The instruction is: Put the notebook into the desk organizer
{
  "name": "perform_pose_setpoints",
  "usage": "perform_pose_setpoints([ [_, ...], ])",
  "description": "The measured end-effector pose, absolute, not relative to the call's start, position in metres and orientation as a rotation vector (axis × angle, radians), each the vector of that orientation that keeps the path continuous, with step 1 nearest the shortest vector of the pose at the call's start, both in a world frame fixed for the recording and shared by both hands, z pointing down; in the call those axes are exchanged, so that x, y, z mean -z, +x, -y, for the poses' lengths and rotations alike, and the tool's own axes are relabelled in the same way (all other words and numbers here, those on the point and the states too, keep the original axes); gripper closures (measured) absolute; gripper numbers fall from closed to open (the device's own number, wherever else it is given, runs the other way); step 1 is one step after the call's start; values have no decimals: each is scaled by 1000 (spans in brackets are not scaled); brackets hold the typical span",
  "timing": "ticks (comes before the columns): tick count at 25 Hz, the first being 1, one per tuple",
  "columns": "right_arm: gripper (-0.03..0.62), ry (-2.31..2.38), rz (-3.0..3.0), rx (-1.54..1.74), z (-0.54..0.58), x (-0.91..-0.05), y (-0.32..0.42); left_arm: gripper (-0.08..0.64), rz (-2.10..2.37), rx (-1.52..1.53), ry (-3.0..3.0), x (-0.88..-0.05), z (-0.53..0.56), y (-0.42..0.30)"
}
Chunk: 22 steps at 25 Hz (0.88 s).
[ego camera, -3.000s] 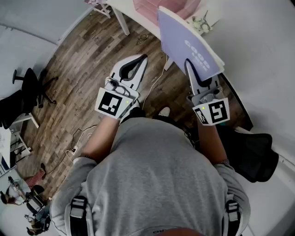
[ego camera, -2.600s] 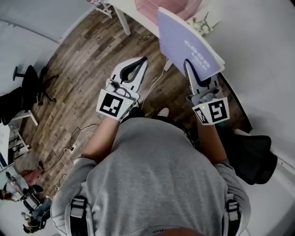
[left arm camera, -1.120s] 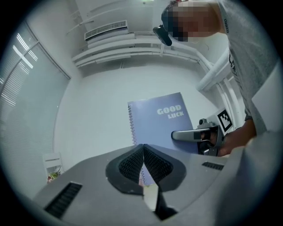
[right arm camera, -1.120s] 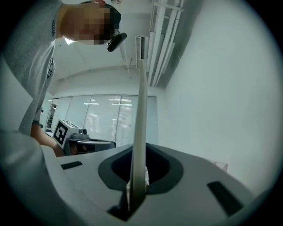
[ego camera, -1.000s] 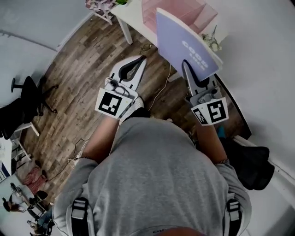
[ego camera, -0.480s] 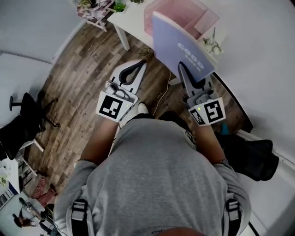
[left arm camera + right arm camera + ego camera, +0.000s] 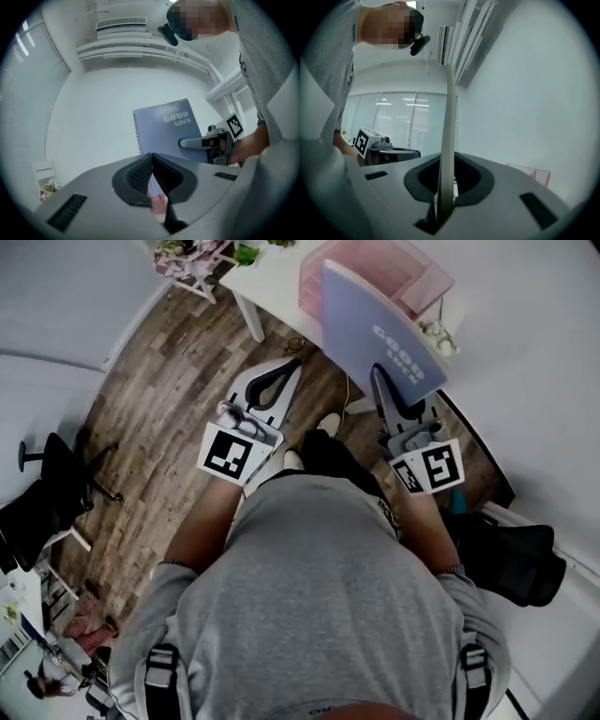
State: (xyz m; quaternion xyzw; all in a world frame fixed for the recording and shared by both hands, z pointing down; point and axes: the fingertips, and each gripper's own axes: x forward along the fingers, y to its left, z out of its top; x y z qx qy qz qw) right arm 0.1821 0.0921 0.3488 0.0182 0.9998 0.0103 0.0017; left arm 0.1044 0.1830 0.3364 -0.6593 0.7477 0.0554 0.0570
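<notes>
Firmly, the right gripper (image 7: 382, 385) clamps the upright notebook (image 7: 370, 324) (cover: GOOD LUCK) near the pink desk organizer (image 7: 398, 273). On the left gripper (image 7: 289, 367), the jaws meet, empty.

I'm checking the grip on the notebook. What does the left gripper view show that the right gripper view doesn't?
Only the left gripper view: the notebook's purple cover face with its GOOD LUCK print and spiral edge, and the left gripper's jaws closed together on nothing. Only the right gripper view: the notebook seen edge-on, pinched between the right gripper's jaws. Both: the notebook held by the right gripper alone, with the other gripper off to the side, apart from it.
</notes>
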Motion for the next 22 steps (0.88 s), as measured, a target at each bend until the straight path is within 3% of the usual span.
perform_pose_setpoints([
  [22,554,96,-3073,12,16,-323,69,540,-2315,-100,-1936,-323,-91,-8],
])
